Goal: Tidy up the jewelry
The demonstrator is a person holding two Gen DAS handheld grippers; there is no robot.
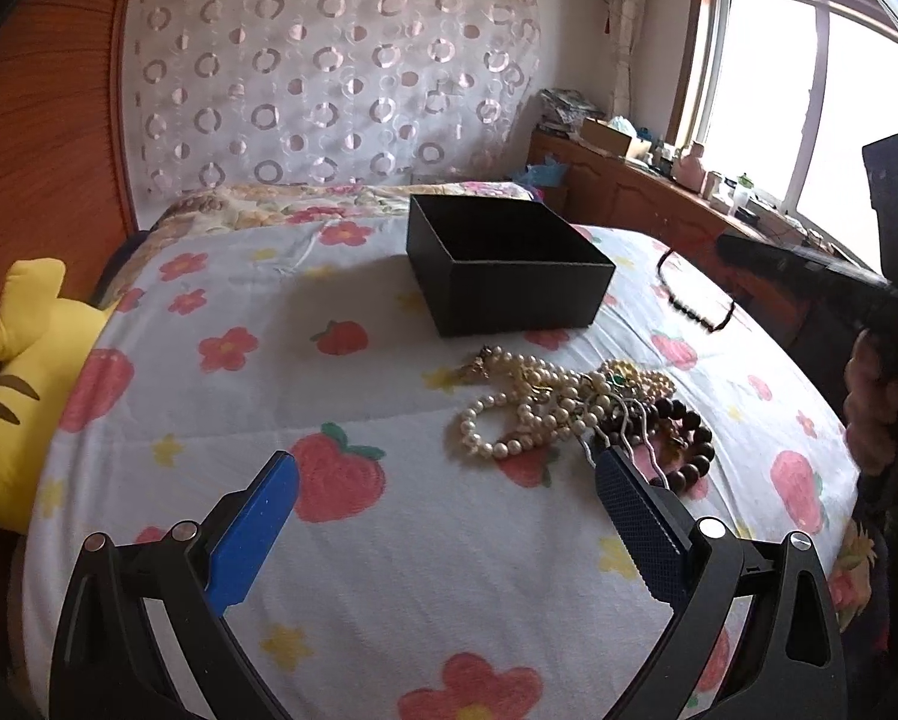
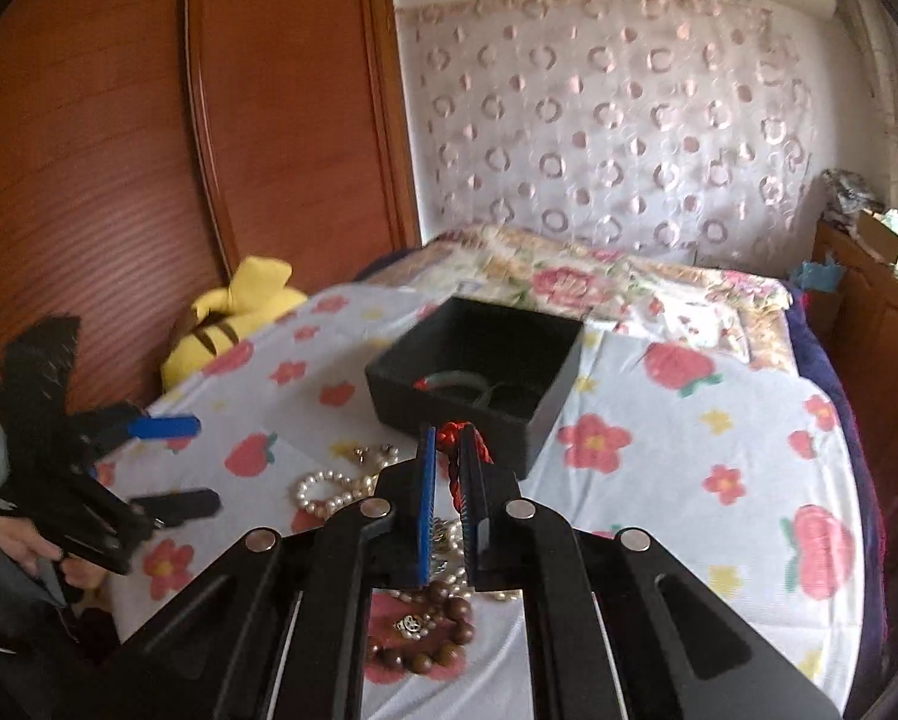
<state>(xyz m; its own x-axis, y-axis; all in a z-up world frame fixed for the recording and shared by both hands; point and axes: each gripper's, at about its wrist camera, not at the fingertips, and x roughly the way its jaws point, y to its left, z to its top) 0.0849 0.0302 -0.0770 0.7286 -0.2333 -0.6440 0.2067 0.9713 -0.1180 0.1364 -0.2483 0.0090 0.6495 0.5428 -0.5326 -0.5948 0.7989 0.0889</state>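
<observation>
A black open box (image 1: 508, 282) sits on the strawberry-print bedspread (image 1: 359, 570). In front of it lies a pile of jewelry (image 1: 568, 414): pearl strands and brown wooden bead bracelets. My left gripper (image 1: 446, 465) hovers open just before the pile, with nothing between its pads. My right gripper (image 2: 449, 441) is shut on a red cord (image 2: 456, 480), raised above the pile near the box (image 2: 478, 372). In the left wrist view a dark bead string (image 1: 688, 309) dangles below the right gripper (image 1: 727, 246). A greenish bangle (image 2: 454, 381) lies inside the box.
A yellow plush toy (image 1: 11, 396) lies at the bed's left edge by the wooden wardrobe (image 2: 119, 150). A cluttered wooden dresser (image 1: 658, 192) stands under the window at the right. A floral quilt (image 2: 568, 282) lies behind the box.
</observation>
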